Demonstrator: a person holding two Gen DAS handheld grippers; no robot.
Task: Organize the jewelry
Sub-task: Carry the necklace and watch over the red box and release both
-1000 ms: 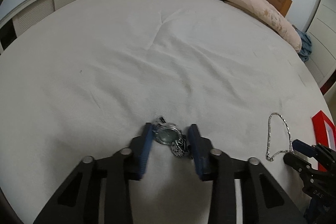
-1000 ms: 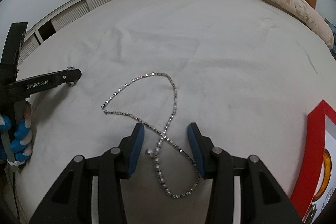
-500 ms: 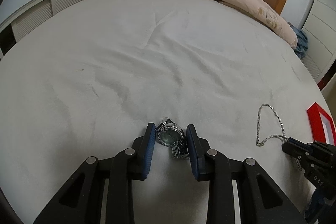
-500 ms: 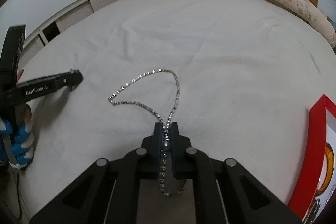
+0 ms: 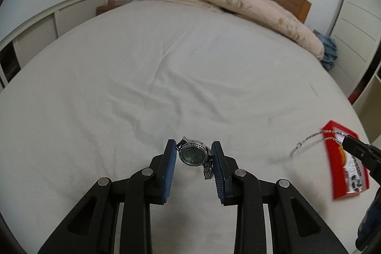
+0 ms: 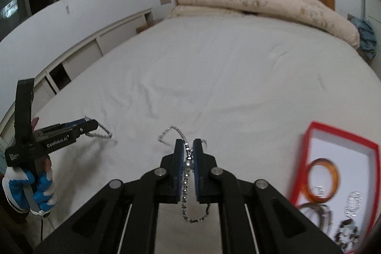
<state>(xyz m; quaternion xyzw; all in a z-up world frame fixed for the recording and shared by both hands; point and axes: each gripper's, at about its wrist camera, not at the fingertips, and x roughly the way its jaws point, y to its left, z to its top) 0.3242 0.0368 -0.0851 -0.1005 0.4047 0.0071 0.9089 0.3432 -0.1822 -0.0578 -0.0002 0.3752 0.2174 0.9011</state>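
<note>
My left gripper point(image 5: 193, 152) is shut on a silver watch point(image 5: 193, 156) with a green dial and holds it above the white bed sheet; its bracelet hangs down by the right finger. My right gripper point(image 6: 188, 150) is shut on a silver chain necklace point(image 6: 184, 185), lifted off the sheet, with its loops hanging in front and behind the fingers. In the left wrist view the necklace point(image 5: 309, 141) dangles from the right gripper over the red jewelry box point(image 5: 343, 166). In the right wrist view the left gripper point(image 6: 91, 126) is at the left with the watch band hanging.
The red box point(image 6: 309, 135) with a white inside lies on the sheet at the right and holds an amber bangle point(image 6: 322, 179) and other pieces. A folded pink quilt point(image 5: 238, 1) lies against the wooden headboard. White cabinets point(image 5: 47, 27) run along the left.
Both grippers have lifted off the sheet, the left with the watch, the right with the necklace. The right gripper has moved toward the red box.
</note>
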